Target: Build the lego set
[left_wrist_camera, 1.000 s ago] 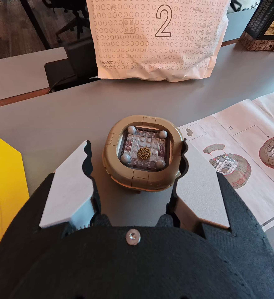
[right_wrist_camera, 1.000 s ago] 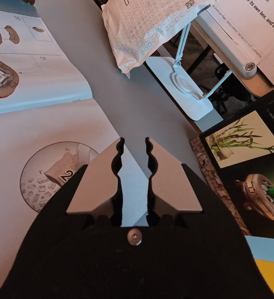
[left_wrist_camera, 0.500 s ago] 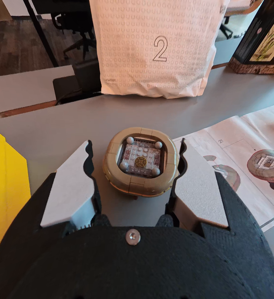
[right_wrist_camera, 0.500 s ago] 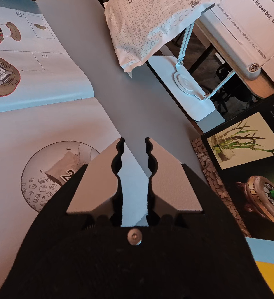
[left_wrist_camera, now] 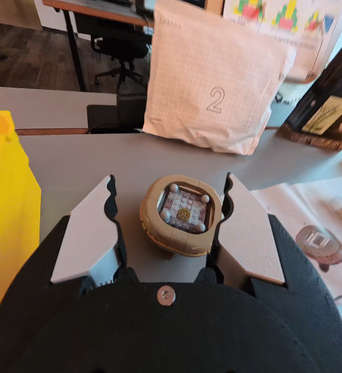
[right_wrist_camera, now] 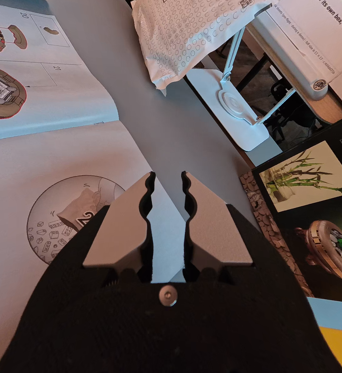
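A round tan lego pot (left_wrist_camera: 181,217) with a square opening, grey knobs and a gold tile inside sits on the grey table (left_wrist_camera: 105,161). My left gripper (left_wrist_camera: 170,177) is open around it; the right finger (left_wrist_camera: 244,222) touches or nearly touches the pot's side, the left finger (left_wrist_camera: 93,226) stands apart. A white numbered parts bag (left_wrist_camera: 212,86) stands behind; it also shows in the right wrist view (right_wrist_camera: 186,34). My right gripper (right_wrist_camera: 168,175) is slightly open and empty above the open instruction booklet (right_wrist_camera: 55,157).
A yellow bin (left_wrist_camera: 2,201) stands at the left. The black set box (right_wrist_camera: 311,212) lies at the right, also seen in the left wrist view (left_wrist_camera: 327,105). A white stand base (right_wrist_camera: 232,107) sits at the table's edge. The booklet (left_wrist_camera: 307,222) lies right of the pot. The tips of one gripper are about 40 cm away from the tips of the other.
The left gripper has pulled back and tilted up, so the pot sits deeper between its fingers and more of the room shows. The right gripper has barely moved.
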The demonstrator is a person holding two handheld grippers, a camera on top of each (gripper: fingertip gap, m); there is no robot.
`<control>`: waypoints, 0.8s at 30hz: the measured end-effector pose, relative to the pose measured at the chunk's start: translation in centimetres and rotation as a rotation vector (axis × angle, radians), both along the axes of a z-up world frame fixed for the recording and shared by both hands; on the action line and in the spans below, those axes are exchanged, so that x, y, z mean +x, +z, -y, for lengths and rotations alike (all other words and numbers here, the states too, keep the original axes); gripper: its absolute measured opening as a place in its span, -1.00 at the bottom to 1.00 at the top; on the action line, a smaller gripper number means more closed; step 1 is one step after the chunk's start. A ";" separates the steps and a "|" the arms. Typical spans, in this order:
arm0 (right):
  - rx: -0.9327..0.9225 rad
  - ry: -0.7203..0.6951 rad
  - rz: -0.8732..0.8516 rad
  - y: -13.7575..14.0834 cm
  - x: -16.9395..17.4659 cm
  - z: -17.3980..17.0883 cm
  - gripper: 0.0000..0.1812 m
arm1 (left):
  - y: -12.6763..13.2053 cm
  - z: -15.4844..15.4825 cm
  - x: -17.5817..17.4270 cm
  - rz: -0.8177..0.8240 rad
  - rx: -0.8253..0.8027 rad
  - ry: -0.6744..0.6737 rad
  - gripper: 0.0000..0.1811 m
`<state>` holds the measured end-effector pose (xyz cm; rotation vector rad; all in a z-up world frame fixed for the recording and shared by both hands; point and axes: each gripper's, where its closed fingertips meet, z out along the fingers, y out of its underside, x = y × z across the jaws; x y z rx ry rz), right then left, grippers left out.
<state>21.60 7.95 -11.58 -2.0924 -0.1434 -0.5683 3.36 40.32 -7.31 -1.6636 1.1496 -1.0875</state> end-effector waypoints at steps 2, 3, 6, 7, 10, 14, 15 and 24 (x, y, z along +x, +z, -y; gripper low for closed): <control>-0.002 0.000 0.003 0.0 0.0 0.0 -0.71 | 1.1 -0.8 -0.3 0.071 -0.018 0.039 0.15; -0.002 0.000 0.004 0.0 0.0 0.0 -0.71 | 1.8 -1.2 -0.6 0.107 -0.021 0.057 0.15; 0.000 0.000 0.005 0.1 0.0 0.0 -0.71 | 4.2 -2.0 -1.7 0.238 -0.030 0.096 0.12; 0.000 -0.001 0.004 0.1 0.0 0.0 -0.71 | 4.9 -2.1 -2.0 0.277 -0.036 0.102 0.12; -0.004 0.000 0.001 -0.1 0.0 0.0 -0.71 | 5.6 -2.3 -2.4 0.321 -0.054 0.103 0.09; -0.012 0.005 0.003 -0.3 -0.1 -0.1 -0.71 | 5.1 -2.5 -2.2 0.310 -0.067 0.106 0.08; -0.014 0.006 0.004 -0.3 -0.1 -0.1 -0.71 | 5.0 -2.4 -2.2 0.309 -0.074 0.102 0.07; -0.009 0.003 0.003 -0.2 0.0 -0.1 -0.71 | 5.1 -2.3 -2.1 0.312 -0.087 0.096 0.05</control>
